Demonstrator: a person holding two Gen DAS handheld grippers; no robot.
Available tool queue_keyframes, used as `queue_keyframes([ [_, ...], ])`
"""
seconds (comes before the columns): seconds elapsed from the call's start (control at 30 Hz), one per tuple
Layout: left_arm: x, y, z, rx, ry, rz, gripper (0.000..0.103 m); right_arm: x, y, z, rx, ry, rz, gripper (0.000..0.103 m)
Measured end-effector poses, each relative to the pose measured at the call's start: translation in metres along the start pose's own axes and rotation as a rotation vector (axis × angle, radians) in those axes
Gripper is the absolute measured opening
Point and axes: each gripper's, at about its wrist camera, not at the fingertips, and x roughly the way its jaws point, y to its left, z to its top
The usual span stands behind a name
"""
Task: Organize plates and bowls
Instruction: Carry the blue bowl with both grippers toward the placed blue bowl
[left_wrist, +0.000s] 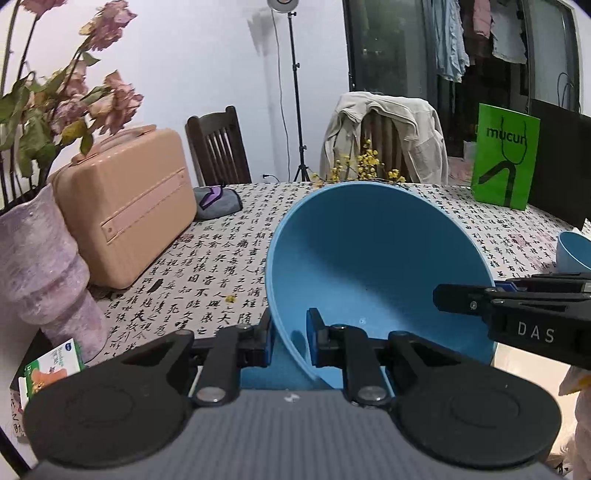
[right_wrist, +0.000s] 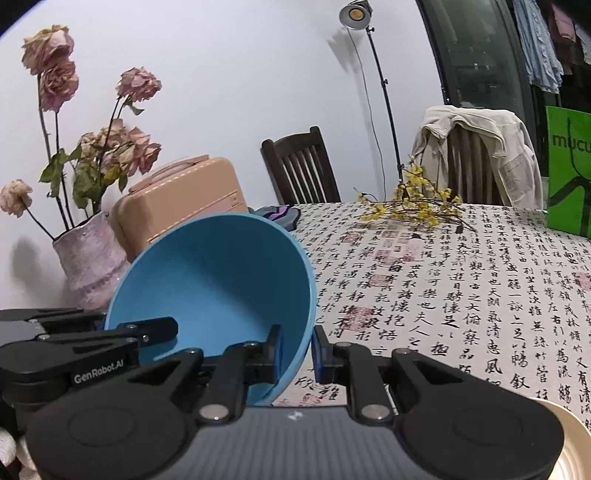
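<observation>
Far left desk edge: pink vase (left_wrist: 44, 266), peach case (left_wrist: 125, 210) beside it. Your left gripper (left_wrist: 289, 343): jaws pinching near-left wall of big blue bowl (left_wrist: 369, 266). Bowl held tilted, seemingly clear of desk, above near edge, empty. Your right gripper (right_wrist: 297, 350): jaws pinching opposite wall of same bowl. Second blue bowl (left_wrist: 574, 251) sits toward right desk edge, apart. Cream plate (right_wrist: 569, 443) at near right corner. Judgement: task early; nothing stacked yet, bowl not yet placed, other bowl and plate untouched.
</observation>
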Motion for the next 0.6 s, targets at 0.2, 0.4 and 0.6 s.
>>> queue_keyframes([
  [0.2,0.0,0.012,-0.003,-0.025,0.001,0.012,0.017,0.008,0.011,0.0,-0.02,0.019,0.014,0.016],
  [0.4,0.0,0.021,-0.005,-0.044,0.001,0.023,0.017,0.014,0.018,0.002,-0.035,0.024,0.026,0.016],
  [0.6,-0.001,0.029,-0.009,-0.064,0.009,0.042,0.017,0.021,0.025,0.003,-0.049,0.037,0.046,0.016],
])
